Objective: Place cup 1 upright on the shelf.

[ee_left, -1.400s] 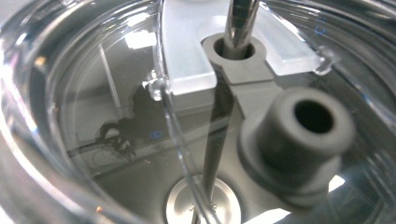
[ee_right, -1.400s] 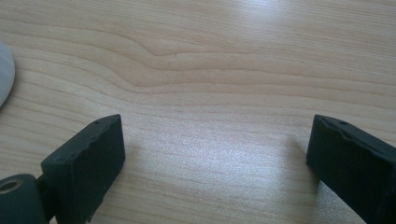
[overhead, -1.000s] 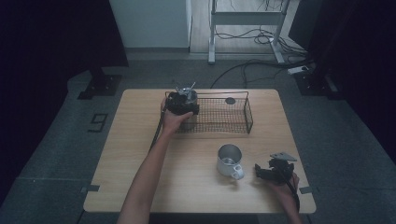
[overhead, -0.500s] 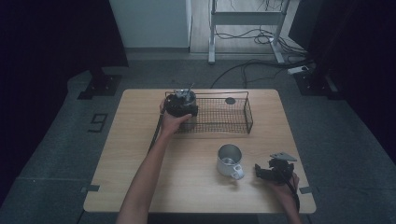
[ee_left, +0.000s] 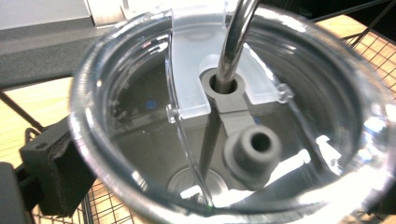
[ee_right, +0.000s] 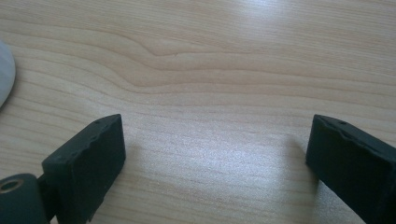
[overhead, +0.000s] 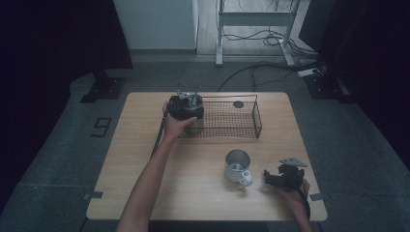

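My left gripper [overhead: 186, 109] is at the left end of a black wire basket [overhead: 257, 116], shut on a clear plastic lid [overhead: 189, 94]. In the left gripper view that lid [ee_left: 98, 121] sits close up between the jaws of the left gripper [ee_left: 210, 198], with a metal straw [ee_left: 236, 37] passing through its grey seal. A steel mug [overhead: 238, 166] stands at the front right of the wooden table [overhead: 135, 159]. Just right of the mug, my right gripper [overhead: 271, 178] rests low over the table. Its jaws stand wide apart over bare wood in the right gripper view [ee_right: 215, 158].
A small dark disc [overhead: 238, 104] lies in the basket's far side. The mug's pale edge [ee_right: 4, 70] shows at the left of the right gripper view. Cables and a metal frame [overhead: 256, 19] are on the floor beyond the table.
The left gripper has tilted slightly with the lid at the basket's left end. The right gripper has stayed where it was.
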`<state>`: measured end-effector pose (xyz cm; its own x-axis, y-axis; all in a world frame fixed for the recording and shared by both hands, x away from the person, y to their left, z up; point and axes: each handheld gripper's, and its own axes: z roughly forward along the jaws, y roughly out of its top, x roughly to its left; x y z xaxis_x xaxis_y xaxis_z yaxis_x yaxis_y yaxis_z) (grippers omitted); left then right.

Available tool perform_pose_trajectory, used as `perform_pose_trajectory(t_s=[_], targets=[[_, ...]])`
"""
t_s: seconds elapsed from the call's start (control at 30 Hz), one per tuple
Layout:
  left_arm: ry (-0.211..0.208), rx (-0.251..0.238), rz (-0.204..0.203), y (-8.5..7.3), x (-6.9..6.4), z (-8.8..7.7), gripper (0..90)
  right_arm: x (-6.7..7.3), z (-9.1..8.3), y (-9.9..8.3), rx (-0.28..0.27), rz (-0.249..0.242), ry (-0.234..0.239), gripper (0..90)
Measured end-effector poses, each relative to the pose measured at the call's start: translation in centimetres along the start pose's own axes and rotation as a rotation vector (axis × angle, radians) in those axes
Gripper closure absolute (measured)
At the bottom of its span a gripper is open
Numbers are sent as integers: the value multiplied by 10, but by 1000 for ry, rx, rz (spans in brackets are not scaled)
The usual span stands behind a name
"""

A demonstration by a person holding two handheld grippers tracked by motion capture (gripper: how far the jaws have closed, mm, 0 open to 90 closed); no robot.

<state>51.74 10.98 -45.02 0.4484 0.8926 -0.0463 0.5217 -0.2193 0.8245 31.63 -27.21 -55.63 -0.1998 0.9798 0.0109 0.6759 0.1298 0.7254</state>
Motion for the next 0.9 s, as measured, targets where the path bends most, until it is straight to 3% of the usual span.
perform_pose_trajectory(t_s=[0.23, 0.5, 0.9], targets=[[11, -28, 5, 1, -1, -18, 17, 0, 0, 0, 0, 2, -2, 46], [-13, -53, 20, -2, 0, -41, 20, 0, 0, 0, -1, 4, -2, 47], [-23, -64, 31, -26, -1, -72, 34, 0, 0, 0, -1, 5, -3, 48]])
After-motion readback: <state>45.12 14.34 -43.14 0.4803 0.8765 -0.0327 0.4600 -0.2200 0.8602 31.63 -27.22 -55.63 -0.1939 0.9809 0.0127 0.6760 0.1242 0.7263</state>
